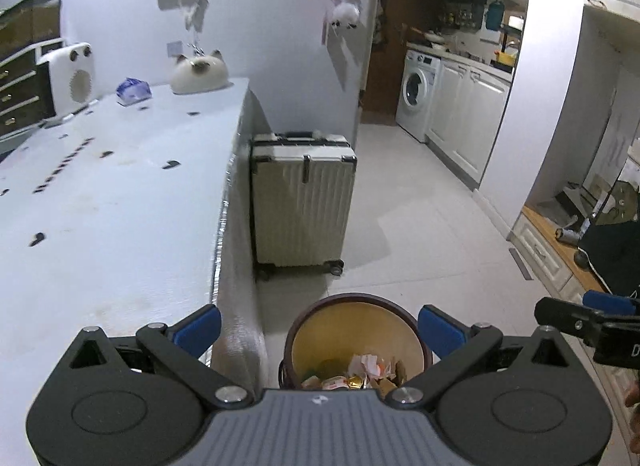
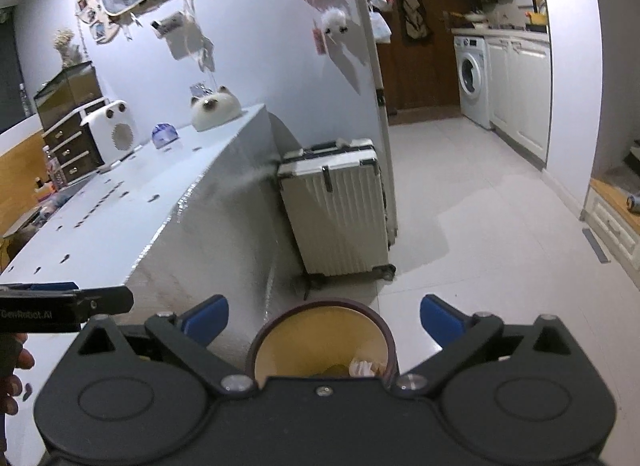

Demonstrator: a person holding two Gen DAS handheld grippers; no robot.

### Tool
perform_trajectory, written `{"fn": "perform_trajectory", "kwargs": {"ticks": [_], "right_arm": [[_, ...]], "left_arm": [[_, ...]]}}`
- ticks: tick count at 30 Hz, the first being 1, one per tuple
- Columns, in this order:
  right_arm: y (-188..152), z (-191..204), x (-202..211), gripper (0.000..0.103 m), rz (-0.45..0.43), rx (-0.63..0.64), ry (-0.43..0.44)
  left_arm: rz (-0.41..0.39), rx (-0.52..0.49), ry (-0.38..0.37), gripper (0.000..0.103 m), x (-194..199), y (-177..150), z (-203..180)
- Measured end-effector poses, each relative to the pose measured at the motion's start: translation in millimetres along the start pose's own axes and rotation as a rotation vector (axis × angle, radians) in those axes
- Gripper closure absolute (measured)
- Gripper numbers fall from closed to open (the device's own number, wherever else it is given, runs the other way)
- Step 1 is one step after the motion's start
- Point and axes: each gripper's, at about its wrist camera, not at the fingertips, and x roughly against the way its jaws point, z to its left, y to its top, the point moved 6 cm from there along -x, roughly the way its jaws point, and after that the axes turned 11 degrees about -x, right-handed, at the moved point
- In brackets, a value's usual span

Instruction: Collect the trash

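Note:
A round trash bin (image 1: 356, 330) with a dark brown rim and yellow inside stands on the floor beside the white table. Crumpled wrappers and paper (image 1: 366, 370) lie in it. My left gripper (image 1: 320, 328) hangs above the bin, jaws wide open, nothing between its blue pads. In the right wrist view the same bin (image 2: 320, 330) sits below my right gripper (image 2: 324, 320), which is also wide open and empty. A little white paper (image 2: 366, 366) shows inside the bin. Each gripper's finger pokes into the other's view at the side.
The white table (image 1: 112, 193) runs along the left, with a blue packet (image 1: 134, 90), a cat-shaped cushion (image 1: 200, 73) and a white appliance (image 1: 70, 77) at its far end. A cream suitcase (image 1: 302, 201) stands on the floor behind the bin. Cabinets and a washing machine (image 1: 416, 97) lie far right.

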Motion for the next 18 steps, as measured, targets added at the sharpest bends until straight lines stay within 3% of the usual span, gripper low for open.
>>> {"fn": "perform_trajectory", "kwargs": {"ticks": [6,18], "right_arm": [[-8,14,24,0.000,-0.002,0.030,0.004],[-33,27,44,0.000,0.029,0.054,-0.045]], "left_arm": [[-0.032,0.000,-0.001,0.000,33,-14,3],[0.011,0.030,0.038,0.000,61,-50,11]]}}
